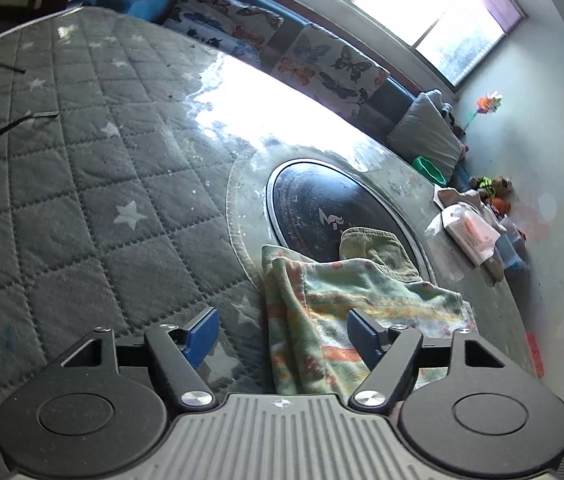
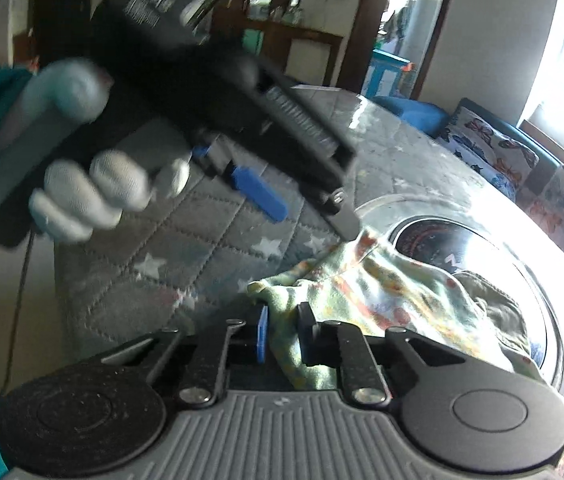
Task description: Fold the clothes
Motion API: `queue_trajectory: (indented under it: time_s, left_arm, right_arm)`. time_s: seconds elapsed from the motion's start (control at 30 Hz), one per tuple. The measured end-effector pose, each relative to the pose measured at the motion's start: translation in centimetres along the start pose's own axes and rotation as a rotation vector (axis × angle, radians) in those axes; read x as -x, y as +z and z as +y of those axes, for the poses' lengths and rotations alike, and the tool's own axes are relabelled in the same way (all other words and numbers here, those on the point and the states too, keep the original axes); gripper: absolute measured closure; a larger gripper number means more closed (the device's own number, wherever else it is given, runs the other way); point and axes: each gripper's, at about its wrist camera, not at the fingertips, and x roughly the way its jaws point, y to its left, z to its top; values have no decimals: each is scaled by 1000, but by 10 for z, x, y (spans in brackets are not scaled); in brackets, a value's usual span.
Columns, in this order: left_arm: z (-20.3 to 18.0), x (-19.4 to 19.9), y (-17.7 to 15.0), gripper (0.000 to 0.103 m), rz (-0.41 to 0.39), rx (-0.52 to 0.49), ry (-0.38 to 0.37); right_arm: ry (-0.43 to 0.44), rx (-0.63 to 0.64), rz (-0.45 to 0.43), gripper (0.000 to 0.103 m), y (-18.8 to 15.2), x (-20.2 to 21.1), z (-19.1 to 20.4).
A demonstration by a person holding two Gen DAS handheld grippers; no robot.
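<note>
- Surface: a round table [image 1: 82, 184] covered with a grey quilted cloth printed with white stars, under a clear glossy sheet. A black round hob plate [image 1: 321, 208] sits set into the middle of the table.
- Task item: a pale green garment [image 1: 321, 320] with orange and yellow print lies crumpled near the table's near edge, partly overlapping the near rim of the black plate. A plainer olive part of it rests on the plate.
- Left claw [image 1: 285, 334]: jaws stand wide apart. One blue pad is over the quilted cloth, the other over the garment; neither presses on the fabric.
- Right claw [image 2: 283, 338]: jaws narrow, pinched on a bunched fold of the garment [image 2: 361, 292] at its near edge; fabric fills the gap between the pads.
- In the right wrist view, the left claw's [image 2: 305, 208] dark finger tip reaches to the garment's far edge. A person's gloved hand [image 2: 94, 184] with a teal sleeve holds its handle.
- Far edge of the table: a tissue pack [image 1: 469, 232] and small clutter. Butterfly-print cushions [image 1: 321, 60] lie beyond, under a bright window.
</note>
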Motion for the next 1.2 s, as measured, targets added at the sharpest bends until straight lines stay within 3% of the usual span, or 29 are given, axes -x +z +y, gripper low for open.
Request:
queue_trajectory:
  time_s: [0.3,0.57,0.67,0.8,0.93,1.03,1.07,1.13,1.2]
  left_arm:
    - [-3,-6,1,27,30,106,-48]
    - [-2,-27,-3,29,122,252,-135]
    - [-3,-37,-4,36,138,276,-163]
    - [0,-48,-6,56,168,308,-207]
    - [1,-52,-6,49,176,332,-227]
    - [-5,-53,-5,53,178,309,-216]
    - [-6,-54,-5,57,180,304,-217]
    - [-6,-59,-6,79,197,293,-205]
    - [-4,-62,-8,85,202,292,-202]
  right_arm:
    - [26,-141,-59,91,2,19,-26]
    - [33,-215,-106,91,3,30,-41]
    - [38,-231,-121,91,1,37,-46]
    - [48,-238,-130,92,-2,41,-50]
    - [49,-241,-131,92,-3,36,-47]
    - [60,-238,-127,92,-4,33,-45]
    - [61,-237,-128,91,-5,32,-46]
    - [70,-237,-130,90,-6,33,-48]
    - [74,-242,-138,84,-9,36,-51]
